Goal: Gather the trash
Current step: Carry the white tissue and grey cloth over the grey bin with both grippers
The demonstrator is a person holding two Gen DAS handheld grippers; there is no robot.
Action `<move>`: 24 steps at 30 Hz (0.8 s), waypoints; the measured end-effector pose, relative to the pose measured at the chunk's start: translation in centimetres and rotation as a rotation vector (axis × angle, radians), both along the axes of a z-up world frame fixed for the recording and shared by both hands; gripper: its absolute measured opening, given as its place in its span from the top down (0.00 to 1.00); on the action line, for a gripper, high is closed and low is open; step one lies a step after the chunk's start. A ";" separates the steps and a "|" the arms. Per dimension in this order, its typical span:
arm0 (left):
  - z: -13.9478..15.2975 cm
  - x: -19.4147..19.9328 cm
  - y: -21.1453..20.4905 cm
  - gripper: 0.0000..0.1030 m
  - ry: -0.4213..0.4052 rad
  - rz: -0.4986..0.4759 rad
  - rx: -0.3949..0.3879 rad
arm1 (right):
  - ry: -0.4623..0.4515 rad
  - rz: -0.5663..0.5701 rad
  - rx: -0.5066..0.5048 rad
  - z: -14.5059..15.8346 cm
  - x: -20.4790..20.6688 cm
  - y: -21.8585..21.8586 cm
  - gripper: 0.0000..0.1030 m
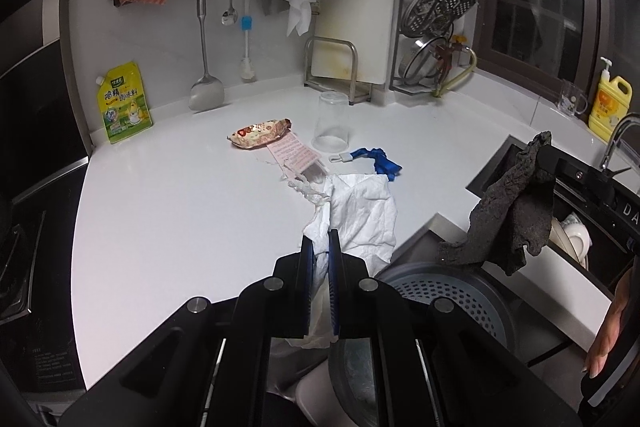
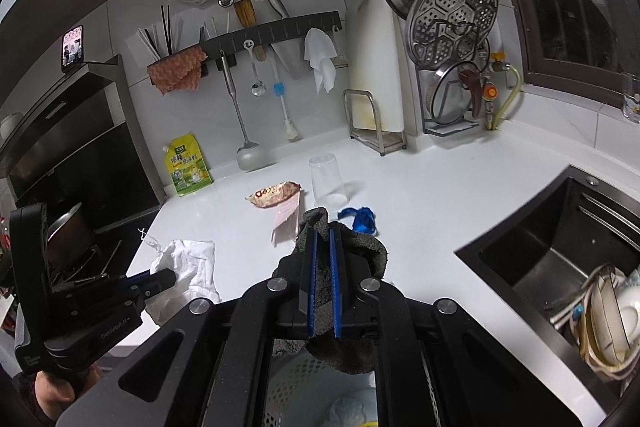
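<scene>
The left gripper (image 1: 320,243) is clamped on a crumpled white tissue (image 1: 360,215), held at the near edge of the counter (image 1: 160,227). The right gripper (image 2: 323,239) is clamped on a dark grey rag (image 2: 372,251) (it drapes over and under the fingers). Below both sits a perforated bin (image 1: 452,303). Still on the counter: a snack wrapper (image 1: 260,133), a pink slip (image 1: 294,153), a blue scrap (image 1: 382,159) and an upturned clear cup (image 1: 332,127)

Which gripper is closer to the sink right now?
Right. The right gripper, shut on a dark grey rag, hangs beside the sink; the left gripper, clamping white cloth, is farther along the counter.
</scene>
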State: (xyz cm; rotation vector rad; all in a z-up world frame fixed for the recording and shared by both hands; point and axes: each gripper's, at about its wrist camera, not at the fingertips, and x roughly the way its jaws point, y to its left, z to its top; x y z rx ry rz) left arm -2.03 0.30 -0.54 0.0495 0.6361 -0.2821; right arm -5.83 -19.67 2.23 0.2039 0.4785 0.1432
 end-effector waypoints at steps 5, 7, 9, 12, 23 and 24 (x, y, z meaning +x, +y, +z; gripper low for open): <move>-0.7 -1.7 -0.6 0.93 0.001 -0.014 0.012 | 0.013 -0.006 -0.004 -1.0 -1.9 0.0 0.94; -1.1 -2.3 -1.0 0.93 0.004 -0.022 0.016 | 0.021 -0.007 -0.002 -1.4 -2.4 0.0 0.94; -1.5 -2.8 -1.3 0.93 0.009 -0.030 0.019 | 0.028 -0.010 0.001 -1.7 -3.0 -0.1 0.94; -2.1 -3.6 -1.8 0.93 0.016 -0.040 0.028 | 0.033 -0.016 0.008 -2.2 -3.7 -0.2 0.94; -4.2 -4.8 -3.2 0.93 0.061 -0.071 0.045 | 0.083 -0.054 0.003 -4.6 -5.7 -1.1 0.94; -4.4 -4.8 -3.3 0.93 0.066 -0.074 0.046 | 0.087 -0.057 0.000 -4.8 -5.8 -1.1 0.94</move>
